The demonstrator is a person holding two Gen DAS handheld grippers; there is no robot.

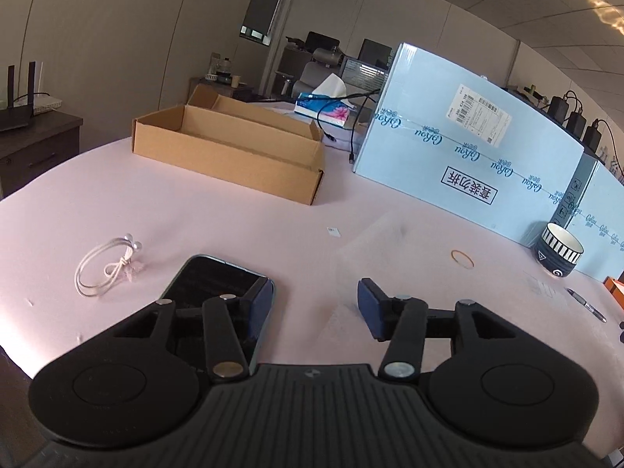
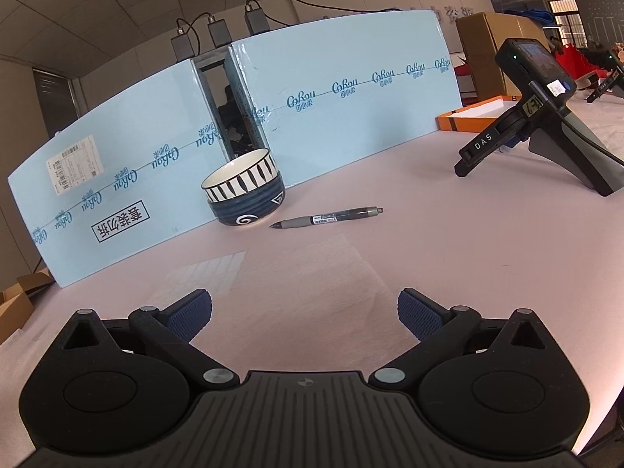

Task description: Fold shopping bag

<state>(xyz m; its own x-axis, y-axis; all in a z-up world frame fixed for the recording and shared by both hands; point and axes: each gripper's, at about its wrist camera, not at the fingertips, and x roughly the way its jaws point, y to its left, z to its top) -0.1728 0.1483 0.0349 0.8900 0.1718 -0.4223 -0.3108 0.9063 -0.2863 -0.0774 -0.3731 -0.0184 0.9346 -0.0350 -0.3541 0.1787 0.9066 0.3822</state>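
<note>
Left tongs (image 1: 314, 308) spread, empty, tilted downward over phone (image 1: 218, 284), right tongs (image 2: 304, 316) spread wide

Colours and patterns on the pink table (image 1: 234, 234)
A bowl (image 2: 243, 191) is banded in black-and-white stripes over dark blue; pale blue boxes (image 2: 351, 97), a brown carton (image 1: 230, 148) and a grey pen (image 2: 327, 218) are seen

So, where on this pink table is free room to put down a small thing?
Bare cloth lies between the cardboard box and the phone, also between the pen and the handheld device. Crowded: bowl and pen by the blue cartons. A faint clear sheet may lie mid-table.
</note>
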